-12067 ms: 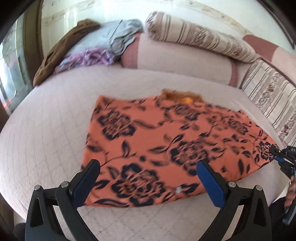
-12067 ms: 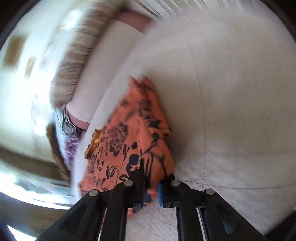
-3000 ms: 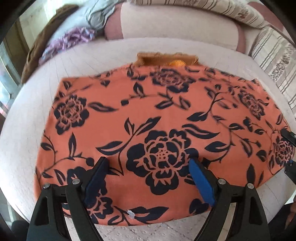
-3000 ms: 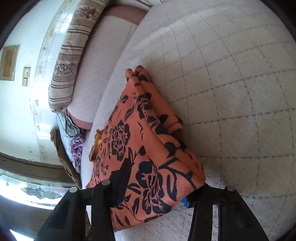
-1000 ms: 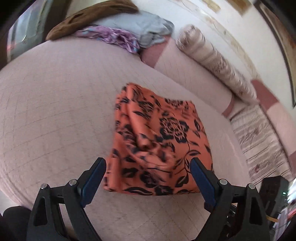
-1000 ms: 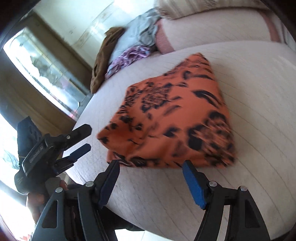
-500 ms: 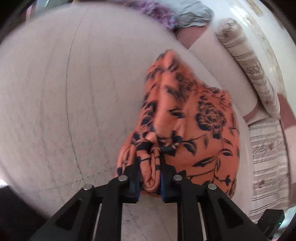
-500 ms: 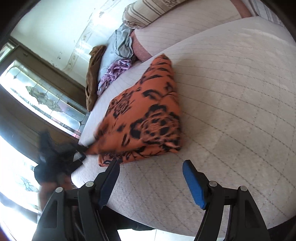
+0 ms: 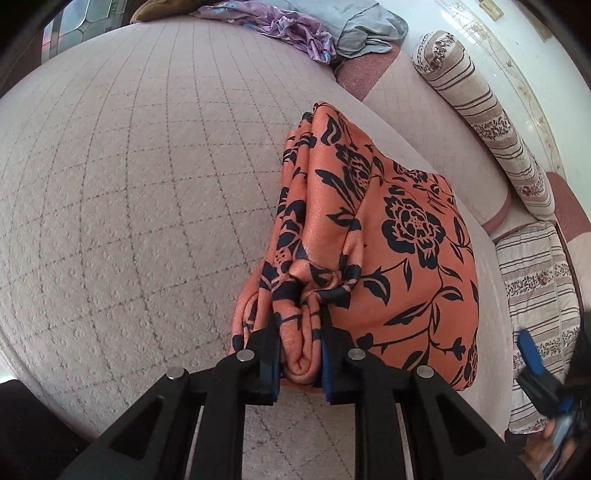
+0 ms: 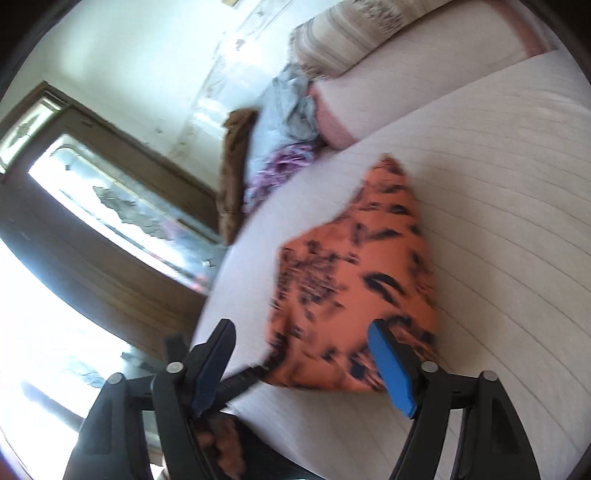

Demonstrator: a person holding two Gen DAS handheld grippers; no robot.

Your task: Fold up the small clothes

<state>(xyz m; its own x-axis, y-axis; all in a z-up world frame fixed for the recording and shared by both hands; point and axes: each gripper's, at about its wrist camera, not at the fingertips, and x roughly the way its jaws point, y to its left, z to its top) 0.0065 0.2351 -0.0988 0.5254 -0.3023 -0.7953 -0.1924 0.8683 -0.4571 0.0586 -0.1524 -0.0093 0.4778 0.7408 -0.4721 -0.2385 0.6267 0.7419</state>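
the folded orange cloth with the dark blue flower print (image 9: 406, 236) lies on the pale quilted bed cover (image 9: 129, 192), right of centre in the left wrist view and running up toward the upper middle of the frame. the left gripper (image 9: 298, 360), at the bottom centre, is clenched on the cloth's near left edge, a thick roll of folds squeezed between its blue pads (image 9: 274, 373). the right gripper (image 10: 306, 365) stands released at the bottom of its own blurred view, its jaws having just been opening, the wide-set blue pads (image 10: 391, 369) spread in front of the cloth's near edge and pressing on nothing. in that view the cloth (image 10: 354, 280) sits in the middle, and the left gripper's dark tips (image 10: 255, 373) meet its lower left corner. in the upper part of the left wrist view a crumpled purple garment (image 9: 291, 29) and a grey garment (image 9: 365, 29) lie heaped together, with a brown-striped bolster pillow (image 9: 487, 122) along the upper right.
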